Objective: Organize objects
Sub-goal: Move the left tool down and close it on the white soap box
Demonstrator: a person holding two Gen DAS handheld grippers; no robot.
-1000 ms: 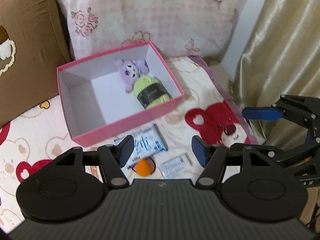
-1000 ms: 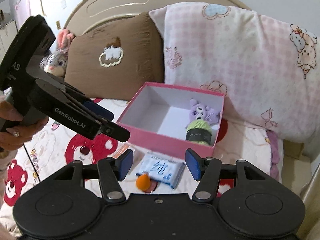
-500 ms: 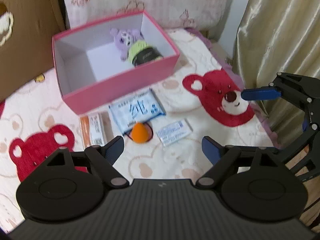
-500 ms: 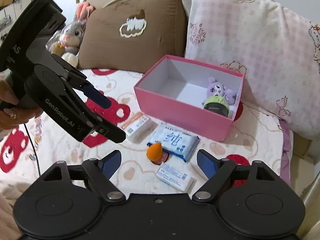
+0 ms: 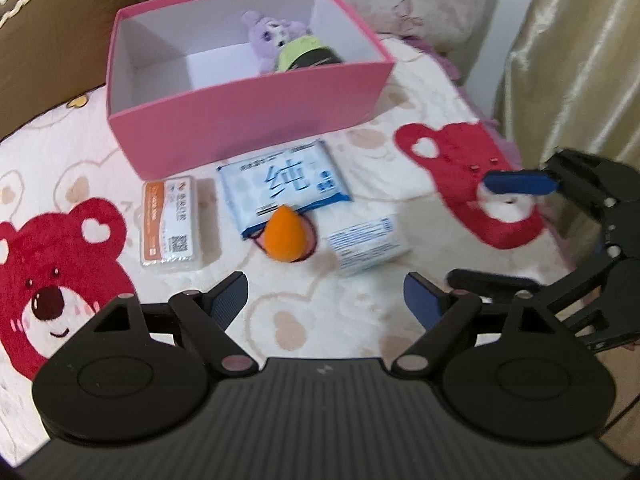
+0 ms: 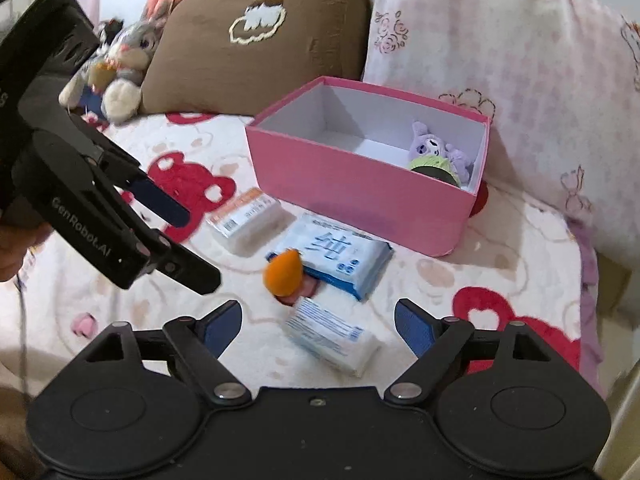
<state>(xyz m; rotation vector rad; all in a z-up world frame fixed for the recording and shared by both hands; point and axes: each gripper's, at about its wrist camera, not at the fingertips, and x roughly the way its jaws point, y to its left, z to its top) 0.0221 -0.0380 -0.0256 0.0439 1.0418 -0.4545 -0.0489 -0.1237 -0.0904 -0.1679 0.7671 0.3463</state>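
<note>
A pink box (image 5: 256, 108) (image 6: 360, 196) stands on the bed and holds a purple plush (image 5: 268, 36) (image 6: 432, 148) and a green yarn ball (image 5: 304, 50) (image 6: 430, 164). In front of it lie an orange-labelled pack (image 5: 170, 224) (image 6: 246, 220), a blue tissue pack (image 5: 284, 184) (image 6: 340, 252), an orange sponge (image 5: 284, 236) (image 6: 284, 272) and a small white pack (image 5: 368, 244) (image 6: 332, 336). My left gripper (image 5: 324, 300) (image 6: 188, 248) is open and empty, low over the blanket near the sponge. My right gripper (image 6: 318, 324) (image 5: 488, 232) is open and empty, just before the small white pack.
A brown cushion (image 6: 256, 40) and a pink checked pillow (image 6: 520, 60) lean behind the box. A grey rabbit plush (image 6: 128, 60) sits at the far left. A gold curtain (image 5: 568, 60) hangs past the bed's right edge. The blanket (image 5: 340, 332) has red bear prints.
Both grippers have opened wider and moved down and closer to the items in front of the box. The box and items have not moved.
</note>
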